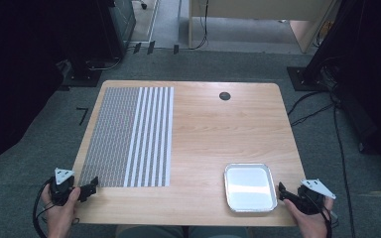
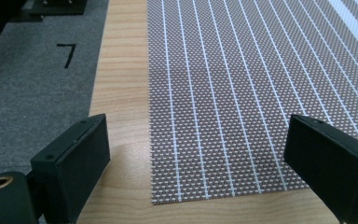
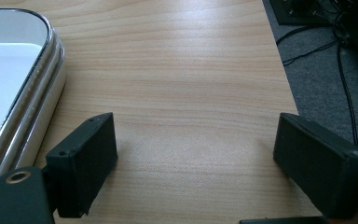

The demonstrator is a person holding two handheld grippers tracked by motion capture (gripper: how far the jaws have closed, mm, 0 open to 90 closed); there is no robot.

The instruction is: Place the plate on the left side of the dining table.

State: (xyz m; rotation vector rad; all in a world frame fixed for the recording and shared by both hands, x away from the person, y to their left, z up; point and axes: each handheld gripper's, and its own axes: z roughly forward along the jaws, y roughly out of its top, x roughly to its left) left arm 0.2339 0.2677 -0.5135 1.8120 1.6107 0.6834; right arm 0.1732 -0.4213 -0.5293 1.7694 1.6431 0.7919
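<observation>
Two grippers sit low in my high view, one at each bottom corner of the desk. I have the left gripper at the lower left of the frame, its jaws wide apart and holding nothing. The woven placemat fills the left part of the desk, and its near left corner lies just ahead of those jaws. In the left gripper view the placemat runs from the bottom centre up to the upper right; its near edge lies between the two jaws, with bare wood under the left-hand jaw and the right-hand jaw over the weave. I cannot tell whether either jaw touches it.

I have the right gripper at the lower right of the high view, jaws also spread wide and empty. The foil tray lies just to its left, near the desk's front edge; from above I cannot tell whether the jaw tips touch its rim. In the right gripper view the foil tray takes the upper left, outside the left-hand jaw, and only bare wood lies between the jaws.
</observation>
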